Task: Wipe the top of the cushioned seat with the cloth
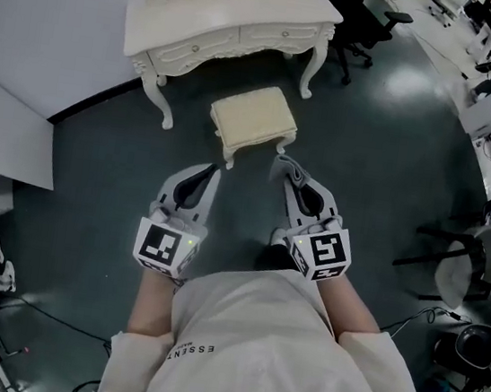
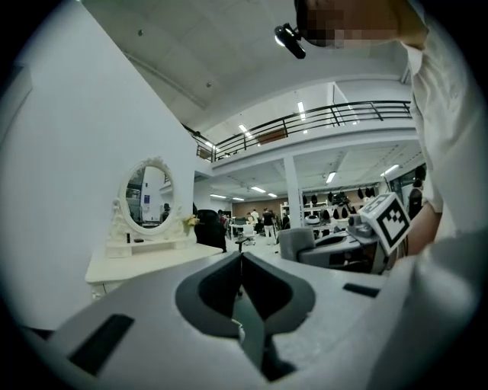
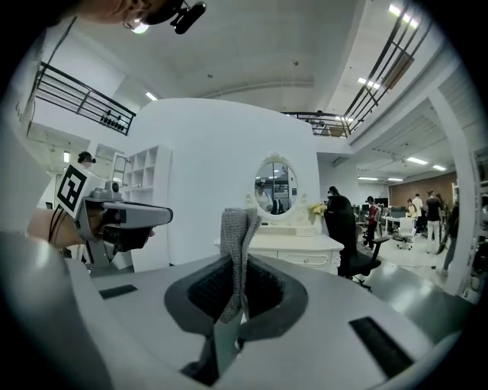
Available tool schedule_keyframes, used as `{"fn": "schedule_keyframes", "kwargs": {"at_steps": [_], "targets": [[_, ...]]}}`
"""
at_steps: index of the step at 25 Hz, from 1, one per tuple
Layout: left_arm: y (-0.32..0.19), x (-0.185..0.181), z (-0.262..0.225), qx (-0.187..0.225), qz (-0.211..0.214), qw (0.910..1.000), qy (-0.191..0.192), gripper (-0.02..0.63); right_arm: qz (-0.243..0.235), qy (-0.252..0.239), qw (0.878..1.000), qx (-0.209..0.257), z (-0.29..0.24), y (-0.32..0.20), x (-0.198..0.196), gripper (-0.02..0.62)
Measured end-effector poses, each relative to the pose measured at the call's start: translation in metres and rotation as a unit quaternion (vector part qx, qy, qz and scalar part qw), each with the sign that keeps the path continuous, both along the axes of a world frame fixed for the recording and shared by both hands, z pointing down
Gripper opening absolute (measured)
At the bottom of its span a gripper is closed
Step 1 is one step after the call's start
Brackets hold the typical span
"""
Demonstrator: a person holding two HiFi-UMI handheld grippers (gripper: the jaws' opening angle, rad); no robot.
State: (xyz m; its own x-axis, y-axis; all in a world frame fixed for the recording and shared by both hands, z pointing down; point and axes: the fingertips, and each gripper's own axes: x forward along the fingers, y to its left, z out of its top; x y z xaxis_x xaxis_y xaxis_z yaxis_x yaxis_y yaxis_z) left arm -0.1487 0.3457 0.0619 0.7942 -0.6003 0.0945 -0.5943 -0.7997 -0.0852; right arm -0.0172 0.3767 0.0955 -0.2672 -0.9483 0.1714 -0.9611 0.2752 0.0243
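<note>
two grippers out front, approach step. right gripper (image 1: 279,163) clamped on grey cloth (image 3: 239,228); left gripper (image 1: 216,171) jaws together, empty. cushioned seat (image 1: 253,119) on floor just ahead, before dressing table (image 1: 243,18). next, i'd judge: lower cloth flat onto seat top.

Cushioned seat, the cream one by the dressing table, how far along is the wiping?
Done: the grey knitted cloth is pinched in the right gripper. The left gripper is shut and empty. Both hang short of the cream cushioned seat, cloth not touching it, so wiping its top is all left.
</note>
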Motion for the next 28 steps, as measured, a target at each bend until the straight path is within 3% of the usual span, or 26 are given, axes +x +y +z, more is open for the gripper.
{"fn": "schedule_keyframes", "kwargs": {"at_steps": [7, 13, 19, 23, 28], "targets": [[-0.044, 0.082, 0.01, -0.023, -0.054, 0.9982, 0.003, 0.003, -0.051, 0.001, 0.998, -0.029, 0.007, -0.065, 0.089, 0.028], [-0.081, 0.126, 0.024, -0.043, -0.089, 0.995, 0.011, 0.003, -0.097, -0.002, 0.994, -0.047, 0.024, -0.113, 0.127, 0.028], [-0.124, 0.13, 0.05, -0.058, -0.119, 0.9912, 0.002, 0.003, -0.131, -0.005, 0.989, -0.07, 0.051, -0.165, 0.129, 0.028], [-0.165, 0.117, 0.069, -0.07, -0.155, 0.9855, 0.003, 0.003, -0.155, -0.002, 0.985, -0.073, 0.065, -0.204, 0.115, 0.028], [-0.22, 0.104, 0.093, -0.095, -0.163, 0.982, 0.011, 0.003, -0.174, 0.008, 0.98, -0.095, 0.088, -0.262, 0.092, 0.028]]}}
